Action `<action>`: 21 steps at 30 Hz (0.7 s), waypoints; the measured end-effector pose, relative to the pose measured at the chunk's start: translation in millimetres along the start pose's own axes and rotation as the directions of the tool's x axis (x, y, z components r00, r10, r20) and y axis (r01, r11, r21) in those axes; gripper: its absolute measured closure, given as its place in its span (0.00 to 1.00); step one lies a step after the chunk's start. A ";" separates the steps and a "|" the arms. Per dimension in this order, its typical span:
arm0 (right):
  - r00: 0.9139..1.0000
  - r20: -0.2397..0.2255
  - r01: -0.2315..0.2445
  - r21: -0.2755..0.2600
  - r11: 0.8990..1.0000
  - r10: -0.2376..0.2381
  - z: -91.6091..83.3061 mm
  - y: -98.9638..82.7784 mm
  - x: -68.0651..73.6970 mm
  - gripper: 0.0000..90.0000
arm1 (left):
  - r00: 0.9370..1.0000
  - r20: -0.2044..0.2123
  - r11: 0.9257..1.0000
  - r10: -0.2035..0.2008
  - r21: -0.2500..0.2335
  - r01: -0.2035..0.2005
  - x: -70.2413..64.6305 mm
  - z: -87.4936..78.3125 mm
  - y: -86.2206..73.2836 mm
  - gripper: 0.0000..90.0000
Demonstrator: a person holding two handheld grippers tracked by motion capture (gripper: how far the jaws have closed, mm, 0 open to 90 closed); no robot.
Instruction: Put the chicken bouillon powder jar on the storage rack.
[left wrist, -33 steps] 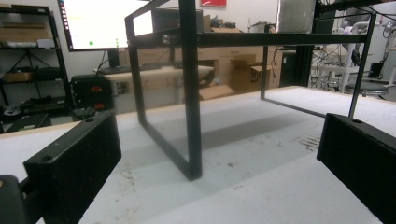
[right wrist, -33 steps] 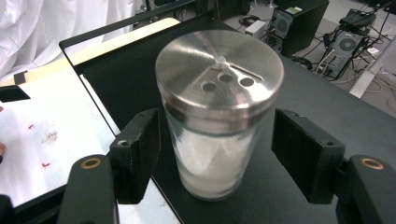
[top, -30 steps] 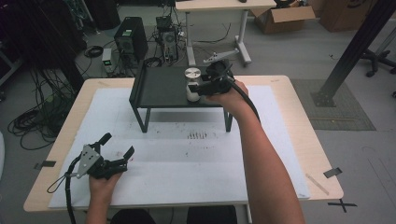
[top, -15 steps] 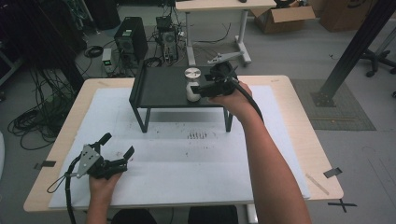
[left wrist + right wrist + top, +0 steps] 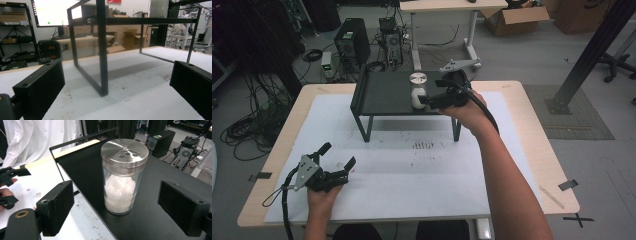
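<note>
I noted the right gripper [image 5: 117, 210] released, its jaws just opening either side of the salt shaker [image 5: 123, 176], upright on the black shelf [image 5: 387, 92], frame centre. Left gripper [image 5: 337, 157] rested released, lower left.

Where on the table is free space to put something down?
The white mat is bare between the left tongs and the black shelf. The shelf's left half is free too. Its right end is crowded: shaker, right tongs.

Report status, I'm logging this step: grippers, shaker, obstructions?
Right gripper just opening, jaws clear of shaker. Shaker upright on black shelf. Left gripper open, low over table. Nothing obstructing.
</note>
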State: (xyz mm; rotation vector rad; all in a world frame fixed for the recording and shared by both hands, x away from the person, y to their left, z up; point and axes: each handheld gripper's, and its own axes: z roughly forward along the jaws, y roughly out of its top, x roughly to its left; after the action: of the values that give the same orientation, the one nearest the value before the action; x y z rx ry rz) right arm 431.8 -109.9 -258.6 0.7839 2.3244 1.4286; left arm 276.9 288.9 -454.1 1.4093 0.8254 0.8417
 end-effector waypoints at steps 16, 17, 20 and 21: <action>1.000 -0.015 0.015 -0.057 0.998 -0.016 -20.2 -15.1 5.0 0.08 | 1.000 0.001 1.000 0.000 0.005 0.000 0.4 0.1 0.1 0.00; 1.000 -0.016 0.015 -0.058 0.998 -0.016 -21.4 -15.8 5.3 0.07 | 1.000 0.001 1.000 -0.001 0.004 0.001 0.4 0.1 0.1 0.00; 1.000 -0.017 0.020 -0.069 0.997 -0.021 -25.0 -17.9 7.1 0.05 | 1.000 0.001 1.000 -0.002 0.004 0.002 0.4 0.2 0.1 0.00; 0.999 -0.018 0.025 -0.074 0.997 -0.027 -26.4 -18.8 7.8 0.04 | 1.000 0.000 1.000 -0.002 0.005 0.002 0.5 0.1 0.1 0.00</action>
State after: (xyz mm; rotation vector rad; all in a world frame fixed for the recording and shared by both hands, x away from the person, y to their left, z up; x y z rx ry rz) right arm 406.5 -131.0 -262.9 0.7199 2.2733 1.5072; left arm 277.2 289.2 -453.9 1.4129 0.8288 0.8385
